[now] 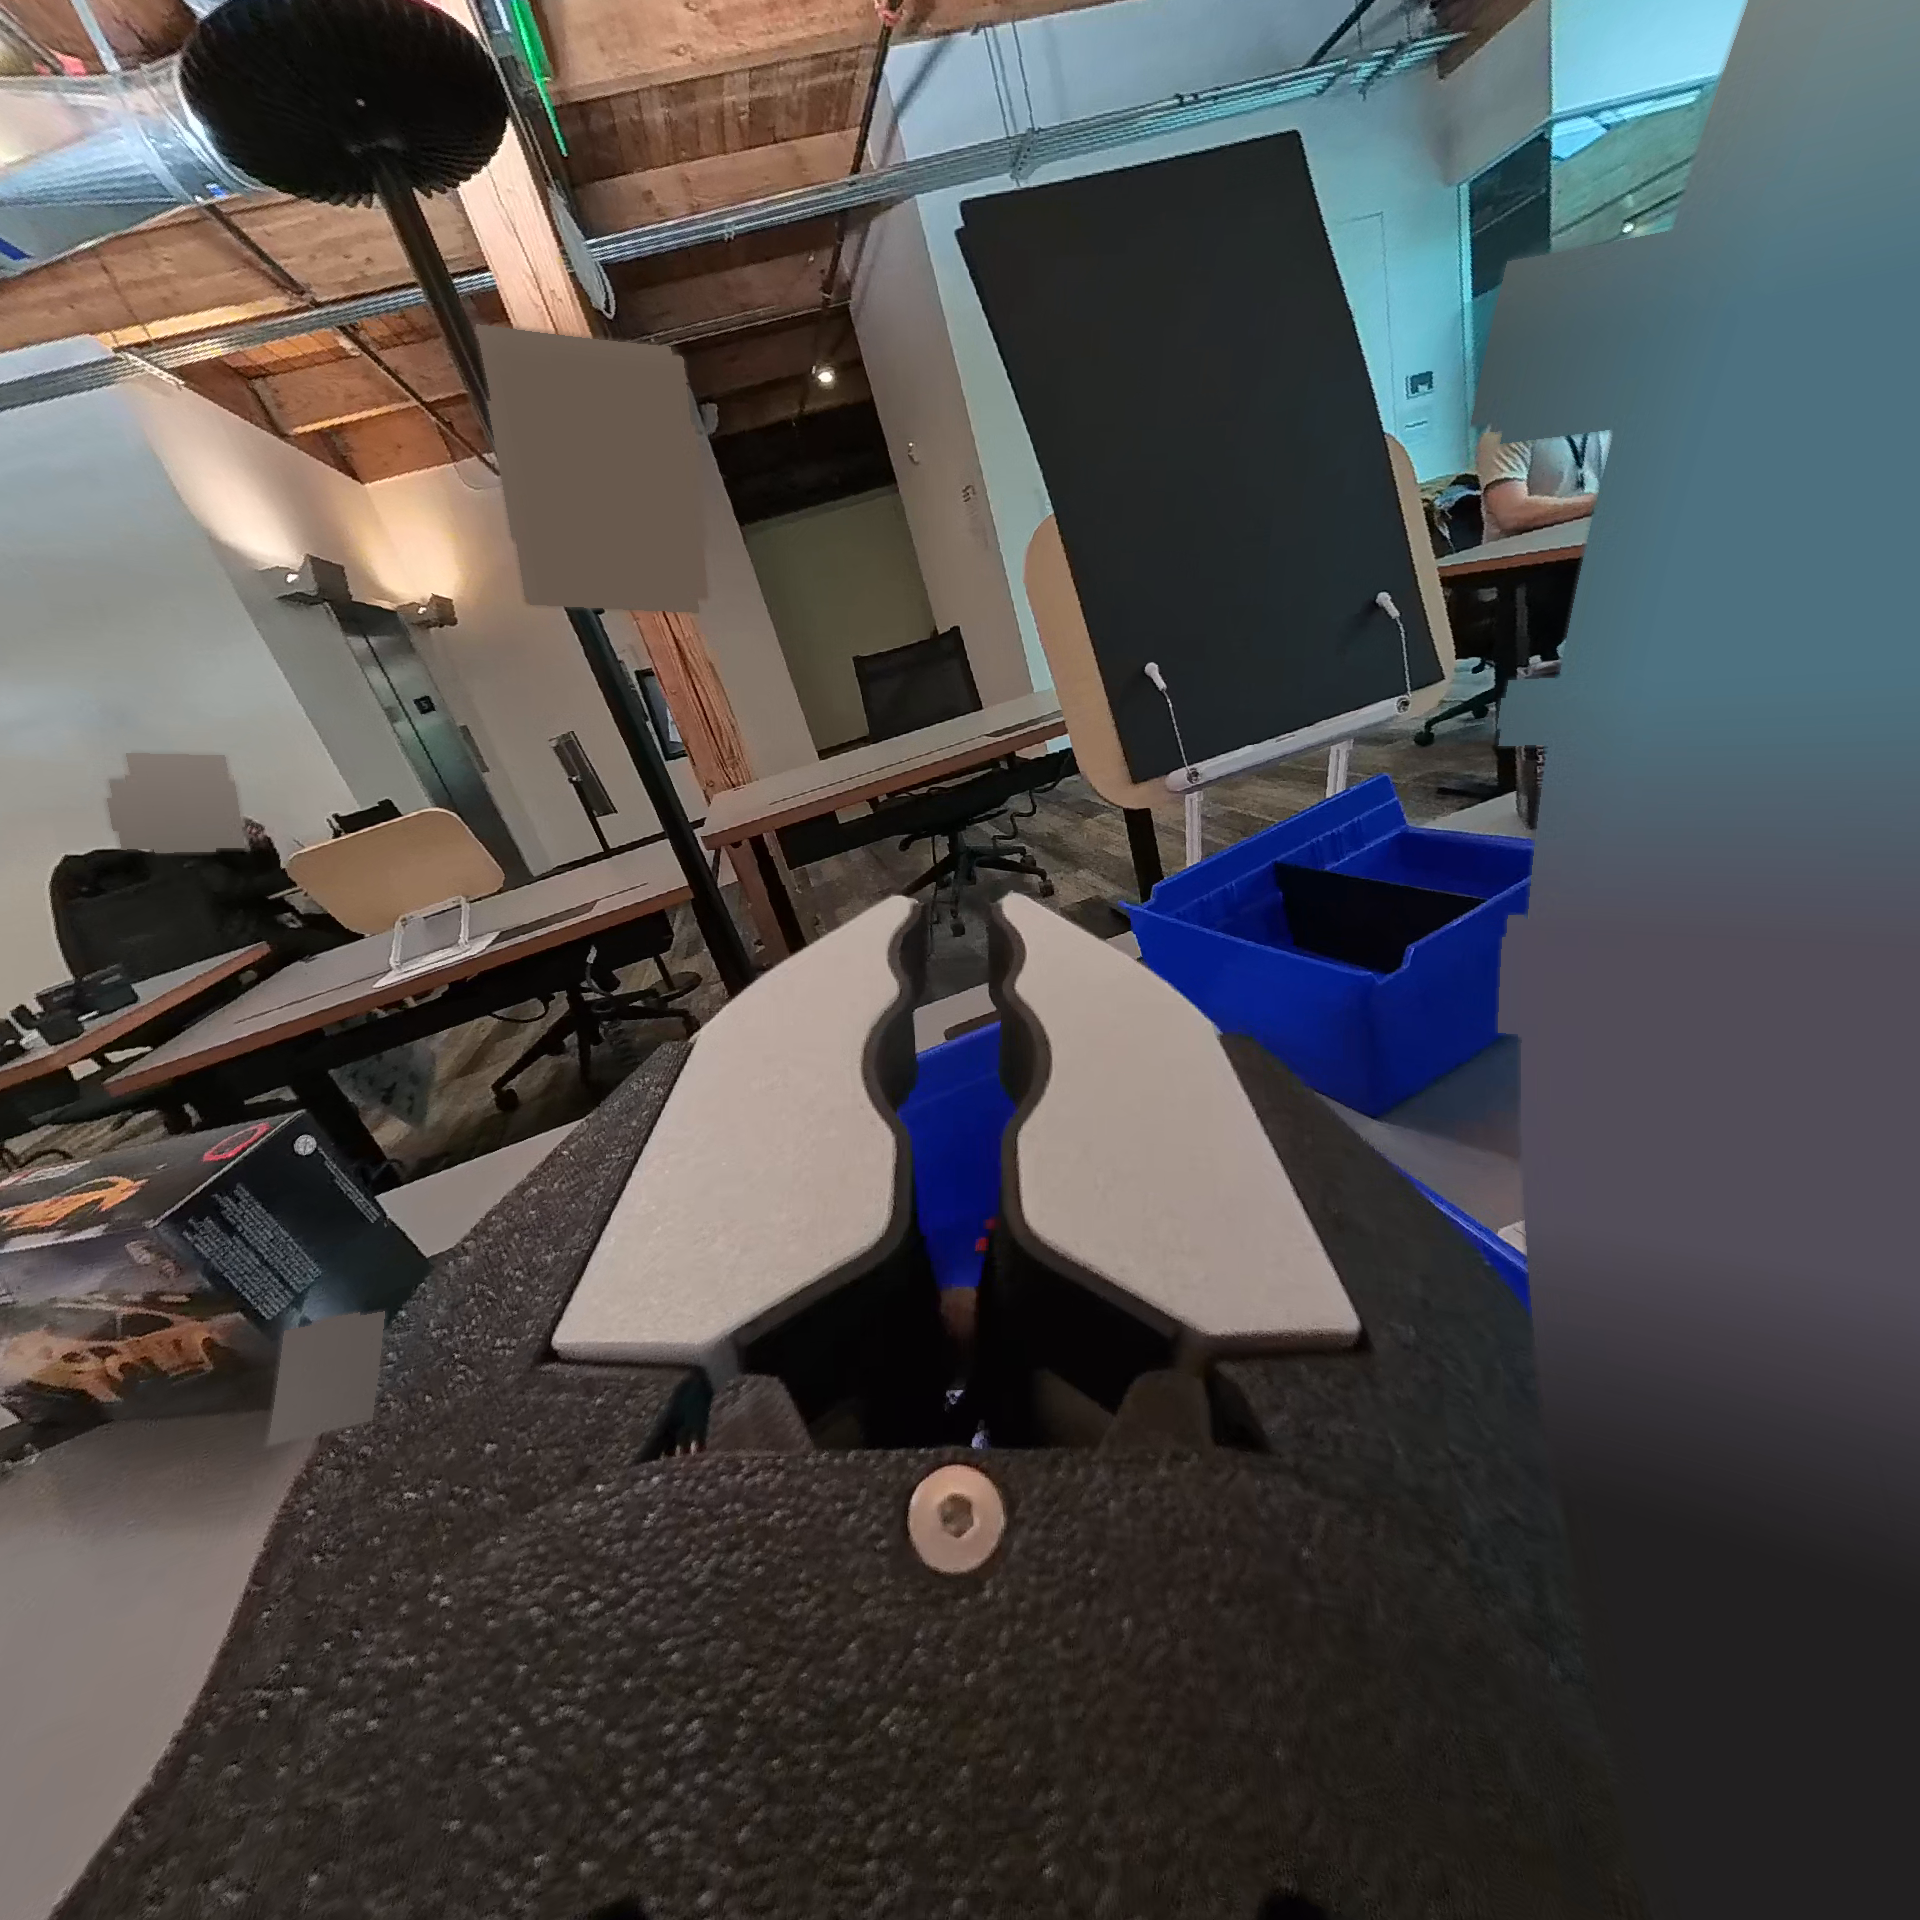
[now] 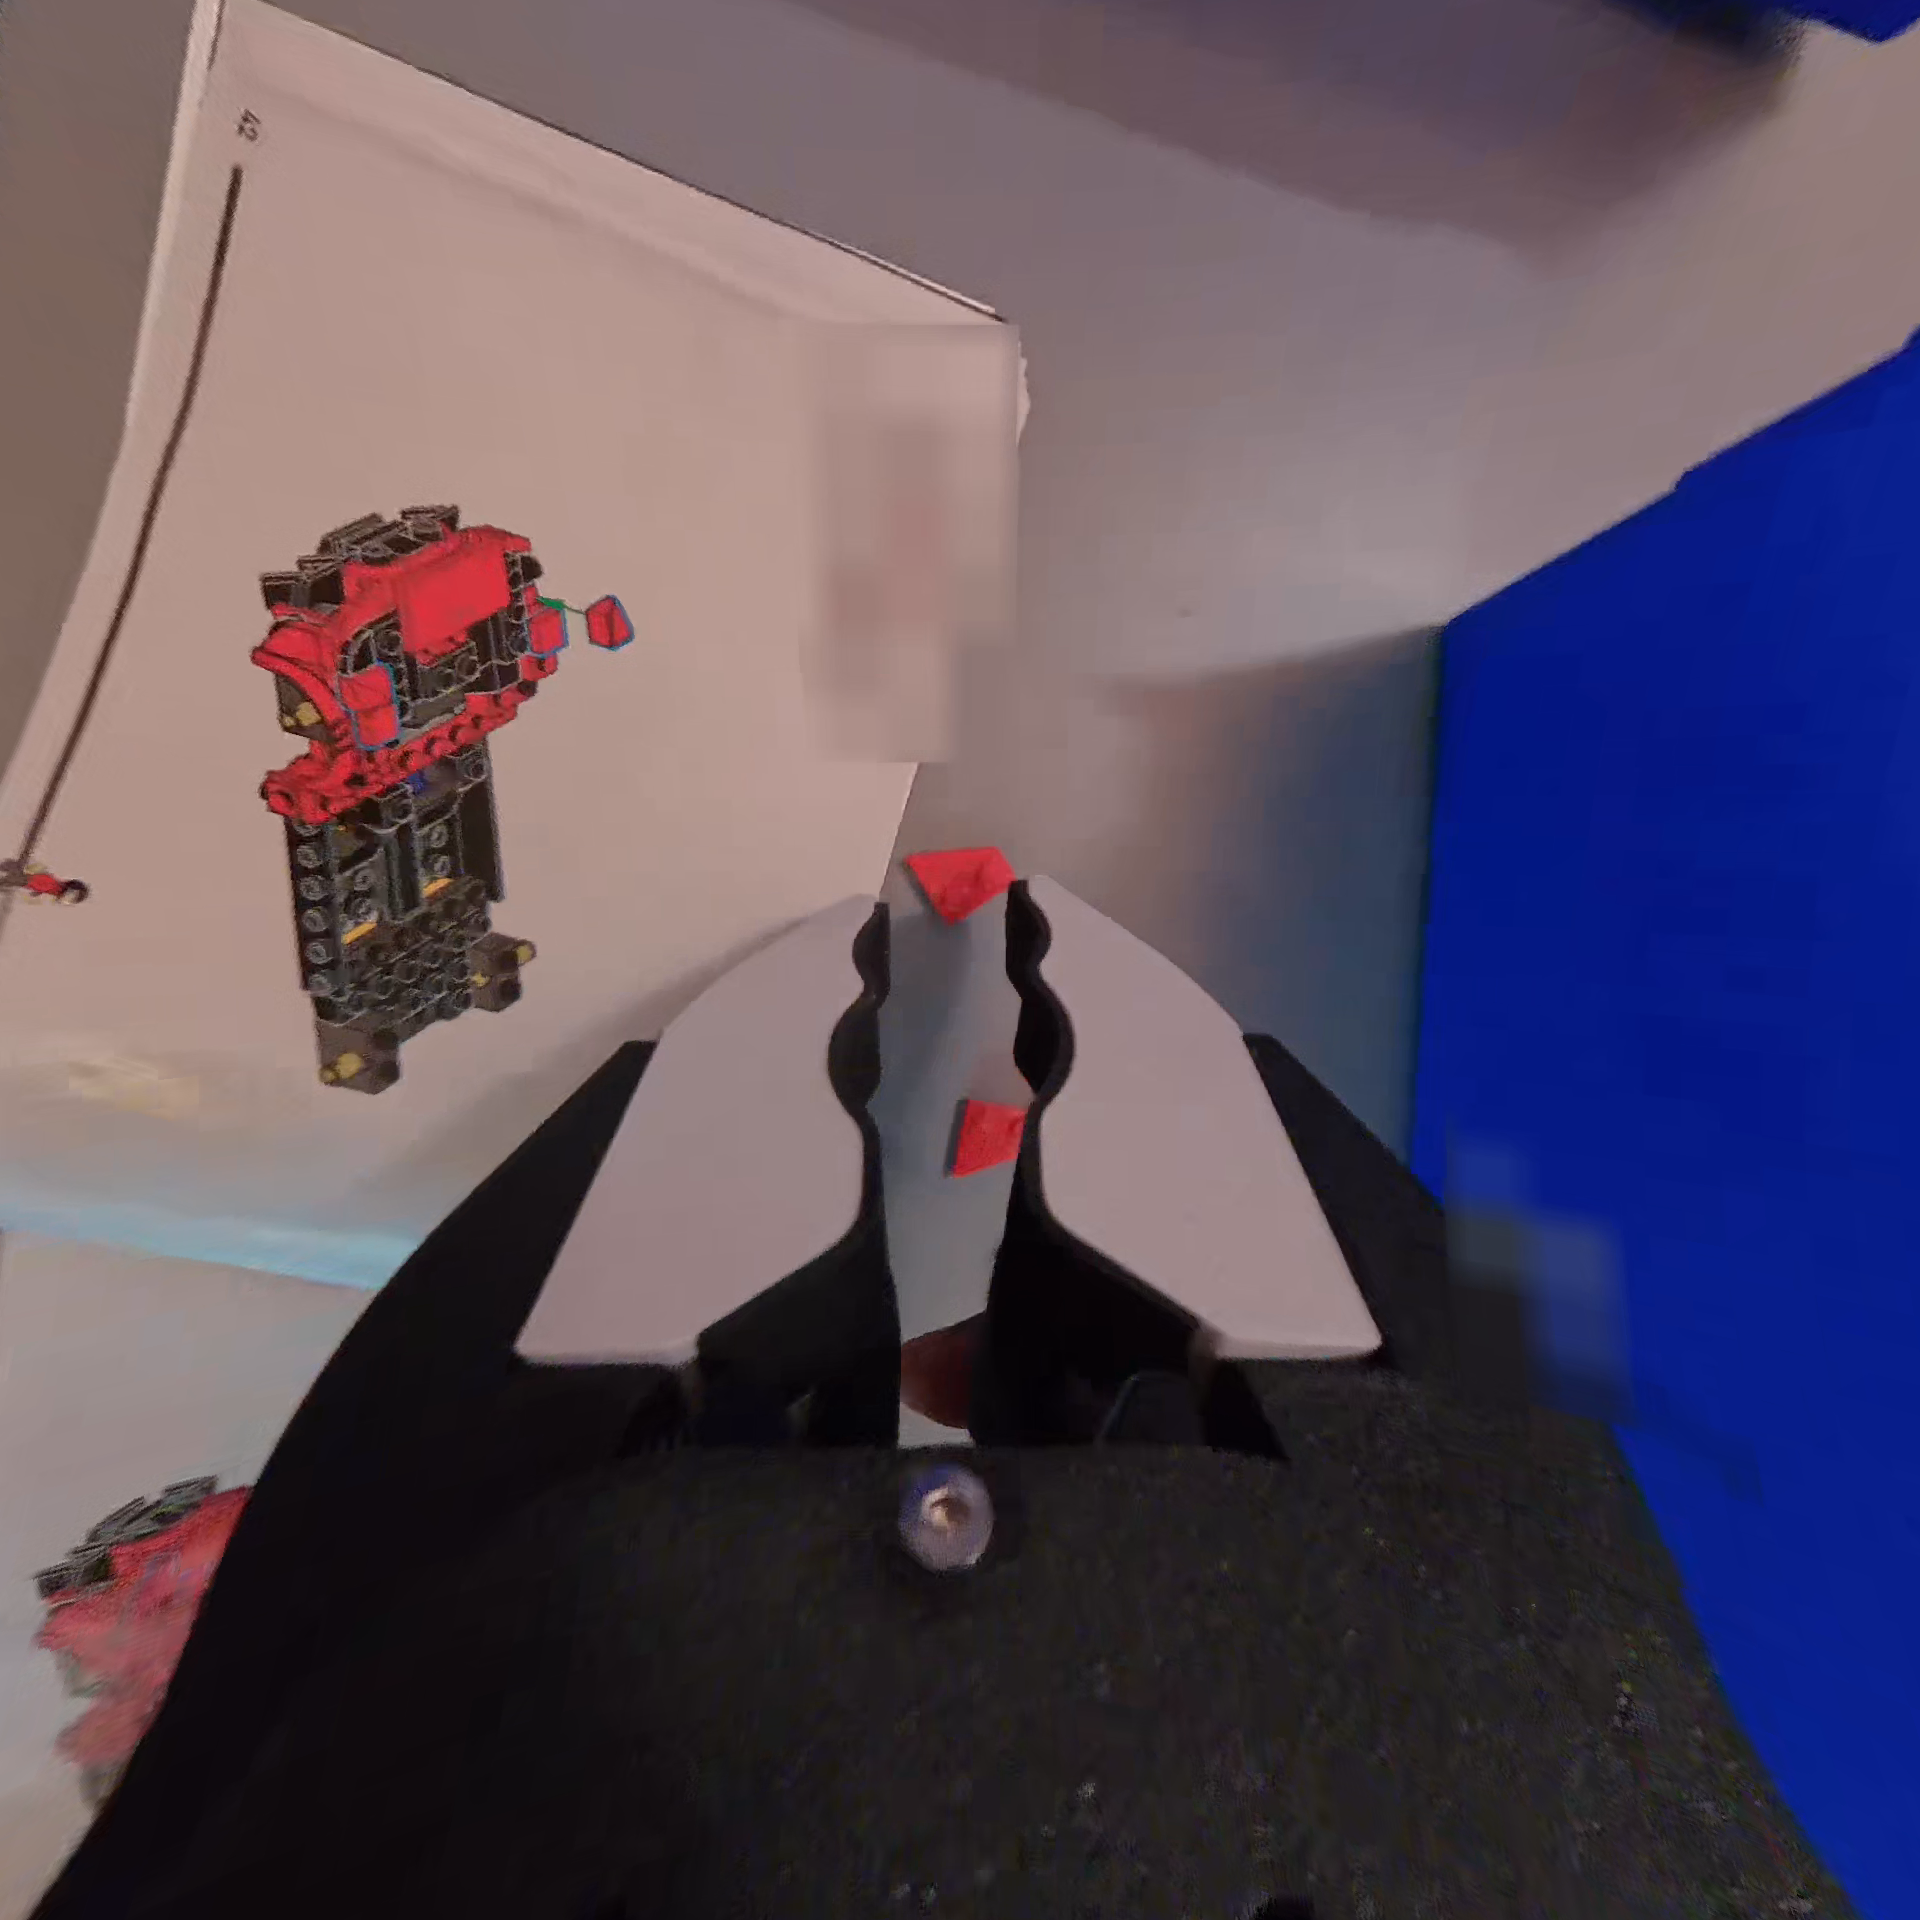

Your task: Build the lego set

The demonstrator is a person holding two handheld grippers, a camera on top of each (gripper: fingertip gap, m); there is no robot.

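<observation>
Blue bins (image 1: 1340, 997) and the lego set's dark box (image 1: 197, 1247) flank the left tongs (image 1: 956, 925), slightly parted, gripping nothing. Right wrist view: two red sloped bricks (image 2: 961, 881) on the surface between the parted, unladen right tongs (image 2: 951, 904); instruction booklet (image 2: 520, 520) beyond.

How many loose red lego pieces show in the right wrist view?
2: one red piece on the table just past the right gripper tips, another seen between its fingers. More may be hidden.

Left gripper (image 1: 958, 920) and right gripper (image 2: 948, 904) both narrowly parted, empty.
</observation>
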